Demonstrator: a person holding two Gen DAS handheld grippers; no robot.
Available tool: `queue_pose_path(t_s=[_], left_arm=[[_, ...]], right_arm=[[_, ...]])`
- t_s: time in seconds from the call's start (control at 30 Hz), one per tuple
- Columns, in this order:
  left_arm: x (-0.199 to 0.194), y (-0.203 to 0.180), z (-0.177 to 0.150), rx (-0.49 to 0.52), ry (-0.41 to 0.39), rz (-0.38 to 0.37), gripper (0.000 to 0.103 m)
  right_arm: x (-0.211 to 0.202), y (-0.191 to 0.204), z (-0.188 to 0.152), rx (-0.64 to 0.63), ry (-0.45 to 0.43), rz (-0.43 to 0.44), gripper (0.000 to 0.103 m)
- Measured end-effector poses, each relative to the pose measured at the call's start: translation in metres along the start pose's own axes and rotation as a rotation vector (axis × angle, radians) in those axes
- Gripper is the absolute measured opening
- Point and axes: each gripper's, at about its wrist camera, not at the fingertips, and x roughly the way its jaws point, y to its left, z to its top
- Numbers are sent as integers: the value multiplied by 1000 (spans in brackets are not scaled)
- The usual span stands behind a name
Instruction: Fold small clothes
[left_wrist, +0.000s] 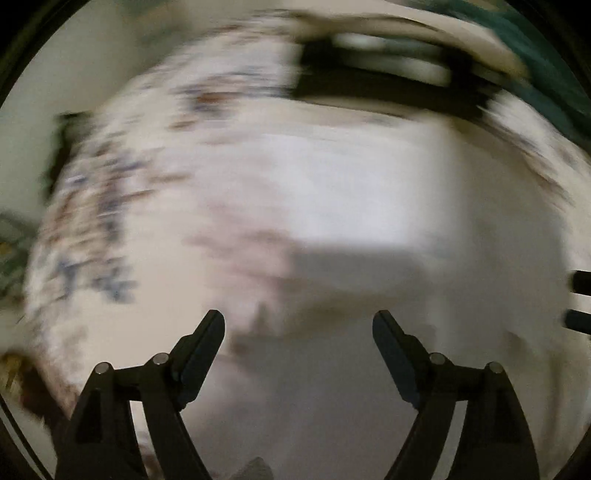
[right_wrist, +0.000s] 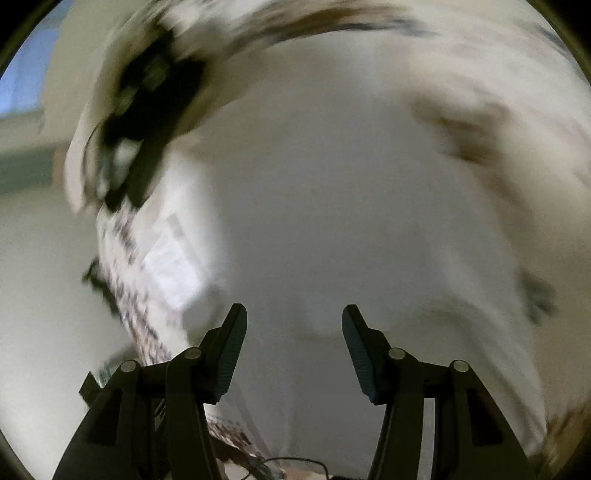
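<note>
Though both views are smeared, I judge the white garment (left_wrist: 354, 192) soft, light and limp, best pinched at a hem corner. It lies spread on a patterned bedspread (left_wrist: 92, 229), below both tools. My left gripper (left_wrist: 298, 325) and right gripper (right_wrist: 294, 317) are spread, holding nothing. A pale wall (right_wrist: 33, 258) stands beyond.
</note>
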Motion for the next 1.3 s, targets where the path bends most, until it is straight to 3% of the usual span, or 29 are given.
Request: queue_pose_path(t_s=[0.1,0.17,0.33,0.37,0.4,0.43,0.47,0.7,0.83,0.93,1.03,1.07,1.1,1.13,1.17,1.2,1.3], left_arm=[[18,44,10,-102,3,154,82],[28,66,11,-148,15,211,82],[39,95,11,-203,33,248,82],[39,96,11,-201,31,247,82],[38,97,10,-197,30,248,82],[35,94,8,-194,28,247,82],[35,94,7,-197,29,242,82],[29,76,6,-197,48,174,82],[32,68,8,-184,61,148,82],[30,64,13,-175,53,131,82],[30,57,17,-143,43,129,82],[31,56,19,-135,43,124,82],[31,54,20,-129,44,121,82],[32,52,22,-123,43,119,82],[32,51,23,-118,41,115,82],[33,49,24,-111,41,109,82],[36,43,26,-95,41,104,82]], right_arm=[[44,50,14,-109,43,20,56],[82,80,23,-156,86,35,56],[154,129,33,-226,133,-18,56],[157,135,31,-239,115,-25,50],[155,141,27,-258,81,-7,23],[154,146,23,-280,67,-8,6],[151,148,18,-293,55,-20,2],[83,123,8,-198,-120,-30,1],[46,92,11,-96,-182,-44,1],[22,79,7,-100,-226,-86,1],[36,65,9,-104,-61,-153,2],[38,55,11,-77,-17,-169,7],[37,47,13,-56,3,-170,21],[34,40,15,-41,4,-163,32],[28,34,19,-23,-19,-153,51],[22,29,24,-6,-42,-138,61],[16,23,47,30,-88,-71,62]])
